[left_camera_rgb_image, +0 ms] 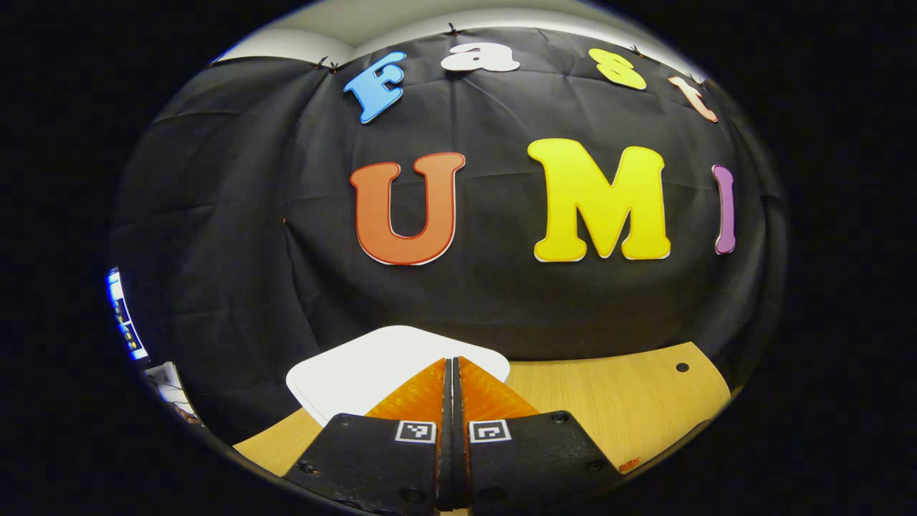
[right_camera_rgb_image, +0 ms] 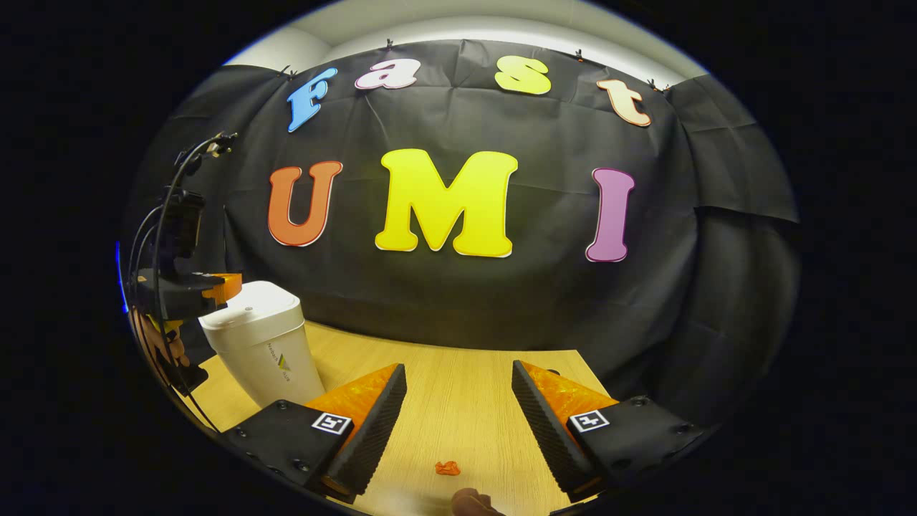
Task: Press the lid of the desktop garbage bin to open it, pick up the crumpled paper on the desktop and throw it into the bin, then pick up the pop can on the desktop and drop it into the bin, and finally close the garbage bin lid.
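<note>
A white desktop bin [right_camera_rgb_image: 261,351] stands on the wooden table at the left of the right gripper view, its lid [right_camera_rgb_image: 251,304] down. My left gripper [right_camera_rgb_image: 223,285] hovers at the lid's left edge, held by a hand [right_camera_rgb_image: 154,344]. In the left gripper view the left gripper [left_camera_rgb_image: 453,360] is shut with nothing between its fingers, its tips low over the white lid [left_camera_rgb_image: 372,358]; I cannot tell whether they touch. My right gripper [right_camera_rgb_image: 458,369] stands open above bare table. A small orange-red crumpled scrap [right_camera_rgb_image: 448,468] lies on the table below it.
The wooden table [right_camera_rgb_image: 458,416] ends at the black cloth wall behind. A cable hole [left_camera_rgb_image: 682,367] sits in the table's far right part. A brown rounded thing [right_camera_rgb_image: 474,502] peeks in at the bottom edge; what it is I cannot tell. Cables [right_camera_rgb_image: 168,215] hang from the left gripper.
</note>
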Available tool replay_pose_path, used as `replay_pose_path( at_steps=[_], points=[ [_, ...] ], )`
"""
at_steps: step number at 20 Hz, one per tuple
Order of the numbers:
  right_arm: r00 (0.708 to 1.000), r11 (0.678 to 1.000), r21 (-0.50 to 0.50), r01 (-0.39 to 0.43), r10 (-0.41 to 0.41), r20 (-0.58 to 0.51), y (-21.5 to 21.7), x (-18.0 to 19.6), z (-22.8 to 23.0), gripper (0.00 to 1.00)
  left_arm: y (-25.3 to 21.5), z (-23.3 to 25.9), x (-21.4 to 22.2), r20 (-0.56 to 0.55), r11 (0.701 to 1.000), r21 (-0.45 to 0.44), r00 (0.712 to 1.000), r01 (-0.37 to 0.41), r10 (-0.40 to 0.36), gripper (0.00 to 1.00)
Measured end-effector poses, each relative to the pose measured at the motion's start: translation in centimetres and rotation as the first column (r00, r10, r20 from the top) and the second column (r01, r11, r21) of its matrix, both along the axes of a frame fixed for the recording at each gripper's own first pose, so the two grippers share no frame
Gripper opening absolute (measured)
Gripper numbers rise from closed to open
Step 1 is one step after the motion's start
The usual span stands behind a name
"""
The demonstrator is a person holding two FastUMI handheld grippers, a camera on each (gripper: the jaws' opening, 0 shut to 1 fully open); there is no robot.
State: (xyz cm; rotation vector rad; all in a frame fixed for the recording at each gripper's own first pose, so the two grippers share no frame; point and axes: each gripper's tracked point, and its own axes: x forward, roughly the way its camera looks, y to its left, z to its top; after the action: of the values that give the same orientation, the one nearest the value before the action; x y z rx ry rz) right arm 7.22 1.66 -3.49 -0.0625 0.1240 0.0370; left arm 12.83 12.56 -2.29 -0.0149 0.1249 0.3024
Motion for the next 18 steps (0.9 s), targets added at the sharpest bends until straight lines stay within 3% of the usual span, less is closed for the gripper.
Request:
replay_pose_path(
  at_steps=[4,7,12,18],
  points=[
    [0.999,1.000,0.005,0.010,-0.010,-0.034,-0.2,0.6,-0.8,0.94,1.8,-1.8,1.3,-0.072,0.996,-0.046,0.995,-0.078,0.075,0.02],
    [0.999,1.000,0.000,0.004,-0.004,-0.049,-0.1,0.9,-1.4,0.94,1.9,-3.9,1.7,-0.156,0.993,-0.076,0.985,-0.089,0.077,0.03],
    [0.997,1.000,-0.004,-0.010,0.010,-0.082,0.0,0.8,-2.5,0.94,1.4,-3.9,1.5,-0.173,0.994,-0.060,0.982,-0.087,0.076,0.03],
    [0.994,1.000,0.005,-0.009,0.010,-0.111,-1.7,0.4,-3.5,0.94,1.6,-2.9,1.8,-0.110,0.993,-0.026,0.988,-0.115,0.111,0.03]
  ],
)
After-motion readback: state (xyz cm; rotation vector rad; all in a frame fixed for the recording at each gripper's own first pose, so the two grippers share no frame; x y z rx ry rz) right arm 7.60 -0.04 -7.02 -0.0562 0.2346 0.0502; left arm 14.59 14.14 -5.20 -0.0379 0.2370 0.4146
